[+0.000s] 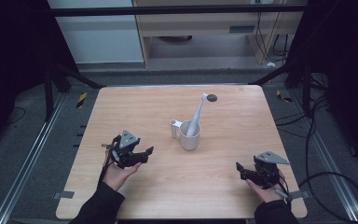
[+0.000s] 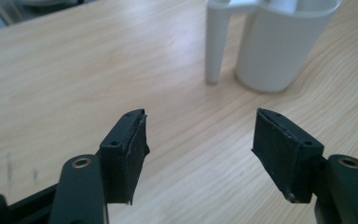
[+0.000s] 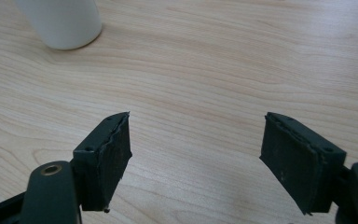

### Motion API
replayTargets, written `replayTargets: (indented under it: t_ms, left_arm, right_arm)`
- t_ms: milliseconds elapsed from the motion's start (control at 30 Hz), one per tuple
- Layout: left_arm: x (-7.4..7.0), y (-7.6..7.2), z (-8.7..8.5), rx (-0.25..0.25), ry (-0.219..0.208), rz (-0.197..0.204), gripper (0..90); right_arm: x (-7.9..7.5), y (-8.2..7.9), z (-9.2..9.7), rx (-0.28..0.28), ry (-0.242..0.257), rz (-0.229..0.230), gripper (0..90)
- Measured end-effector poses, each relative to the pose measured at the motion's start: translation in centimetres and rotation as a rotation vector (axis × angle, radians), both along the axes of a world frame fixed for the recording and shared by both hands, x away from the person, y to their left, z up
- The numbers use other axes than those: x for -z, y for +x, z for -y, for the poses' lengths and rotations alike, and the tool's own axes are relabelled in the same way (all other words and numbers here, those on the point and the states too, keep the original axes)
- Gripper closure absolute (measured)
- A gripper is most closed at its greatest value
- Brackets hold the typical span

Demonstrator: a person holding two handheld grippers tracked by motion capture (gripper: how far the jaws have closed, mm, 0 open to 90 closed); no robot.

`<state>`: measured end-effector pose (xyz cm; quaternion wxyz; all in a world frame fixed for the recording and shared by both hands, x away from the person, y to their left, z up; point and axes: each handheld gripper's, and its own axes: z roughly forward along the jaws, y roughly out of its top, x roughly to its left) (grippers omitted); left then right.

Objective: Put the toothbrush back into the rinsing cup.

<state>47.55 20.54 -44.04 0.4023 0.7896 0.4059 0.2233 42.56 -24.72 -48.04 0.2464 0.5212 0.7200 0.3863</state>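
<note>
White cup with a tool standing in it, mid-table, both grippers apart from it.

On the left, the left gripper (image 1: 142, 154) hovers near the cup (image 1: 189, 135), fingers (image 2: 123, 156) spread wide with nothing between them. The cup (handle on its left side) holds a grey long-handled tool (image 1: 198, 114) leaning up and right. On the right, the right gripper (image 1: 242, 171) rests low over the table (image 1: 135, 107), fingers wide and empty too.
</note>
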Motion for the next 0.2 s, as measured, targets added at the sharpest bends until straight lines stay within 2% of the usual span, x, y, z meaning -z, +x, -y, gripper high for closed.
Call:
replayTargets:
  t_ms: [67, 133, 200]
  left_arm:
    - [0.8, -0.4, -1.1, -0.015, -0.017, -0.017, 33.1]
    - [1.2, -0.6, -1.6, -0.023, -0.012, -0.025, 32.8]
    - [1.7, -0.9, -2.6, -0.049, 0.011, -0.038, 32.6]
  right_arm:
    - [0.1, 0.0, 0.1, 0.002, -0.002, -0.005, 23.5]
    - [0.2, 0.0, 0.0, 0.007, -0.007, -0.009, 22.6]
    - [0.3, 0.0, 0.1, 0.009, -0.012, -0.010, 21.9]
